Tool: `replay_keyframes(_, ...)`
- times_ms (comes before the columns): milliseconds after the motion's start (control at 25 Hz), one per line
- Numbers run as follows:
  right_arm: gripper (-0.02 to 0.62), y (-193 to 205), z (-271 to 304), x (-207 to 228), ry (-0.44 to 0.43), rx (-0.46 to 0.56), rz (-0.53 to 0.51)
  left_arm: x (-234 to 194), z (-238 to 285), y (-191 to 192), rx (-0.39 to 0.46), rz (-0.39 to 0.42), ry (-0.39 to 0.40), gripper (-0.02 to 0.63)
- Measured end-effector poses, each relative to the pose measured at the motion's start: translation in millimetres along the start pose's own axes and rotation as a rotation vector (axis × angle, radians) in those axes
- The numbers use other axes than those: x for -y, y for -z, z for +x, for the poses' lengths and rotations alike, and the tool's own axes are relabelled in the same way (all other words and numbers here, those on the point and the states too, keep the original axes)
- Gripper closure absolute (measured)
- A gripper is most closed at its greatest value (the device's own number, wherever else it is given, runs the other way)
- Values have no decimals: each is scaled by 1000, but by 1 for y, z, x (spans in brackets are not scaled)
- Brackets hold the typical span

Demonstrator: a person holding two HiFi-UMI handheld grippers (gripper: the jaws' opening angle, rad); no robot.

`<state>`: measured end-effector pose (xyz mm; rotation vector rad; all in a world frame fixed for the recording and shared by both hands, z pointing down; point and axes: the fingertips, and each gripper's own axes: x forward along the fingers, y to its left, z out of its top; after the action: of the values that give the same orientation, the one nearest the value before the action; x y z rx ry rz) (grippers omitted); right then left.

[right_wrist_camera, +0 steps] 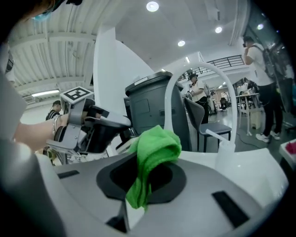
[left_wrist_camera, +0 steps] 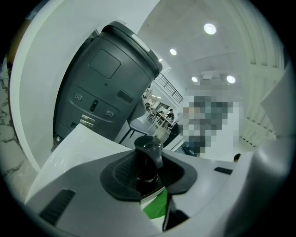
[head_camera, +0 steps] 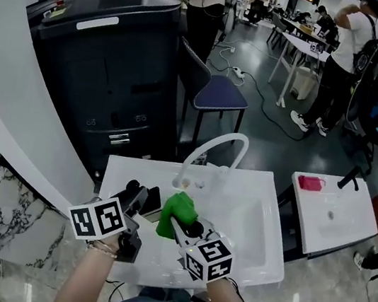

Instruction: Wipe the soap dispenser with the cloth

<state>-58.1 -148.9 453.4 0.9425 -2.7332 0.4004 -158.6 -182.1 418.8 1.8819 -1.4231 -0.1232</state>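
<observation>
**Dispenser in the left claw, cloth in the right, above the sink**

The left claw (head_camera: 139, 199) is clenched on the soap dispenser (head_camera: 152, 204). In the left gripper view the dark pads press on both sides of the dispenser's neck, and its black pump head (left_wrist_camera: 149, 147) rises above them. The dispenser is held in the air over the front left part of the white sink (head_camera: 266, 228), clear of the basin.

The right claw (head_camera: 181, 226) grasps the green cloth (head_camera: 177, 213). In the right gripper view the cloth (right_wrist_camera: 155, 150) is pinched between the pads. Its bunched top bulges above them and a loose fold hangs below.

In the head view the cloth sits just to the right of the dispenser, at about the same height. A patch of green (left_wrist_camera: 156, 206) also shows right under the dispenser in the left gripper view. The two look very close together, but I cannot tell whether they are touching.

A curved white tap (head_camera: 217, 148) arches over the back of the sink. Behind the sink stand a large dark machine (head_camera: 102, 68) and a chair with a blue seat (head_camera: 220, 94).
</observation>
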Motion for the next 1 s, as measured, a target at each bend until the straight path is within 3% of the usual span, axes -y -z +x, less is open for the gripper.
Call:
replay_keyframes(240, 549, 11, -18, 24, 80, -45, -21, 14, -11, -3, 30, 189, 110, 500)
replay_keyframes(360, 549, -10, -29, 19, 33, 27, -28, 25, -12, -1, 27, 267, 150, 500)
replay_keyframes(560, 549, -47, -36, -7, -65, 173, -37, 38, -10, 3, 15, 364, 152, 500)
replay_keyframes(880, 549, -31, -22, -32, -183, 111, -79, 57, -5, 7, 23, 403, 177, 499)
replay_keyframes(1000, 549, -17, -21, -27, -176, 51, -114, 54, -6, 7, 19, 376, 183, 499)
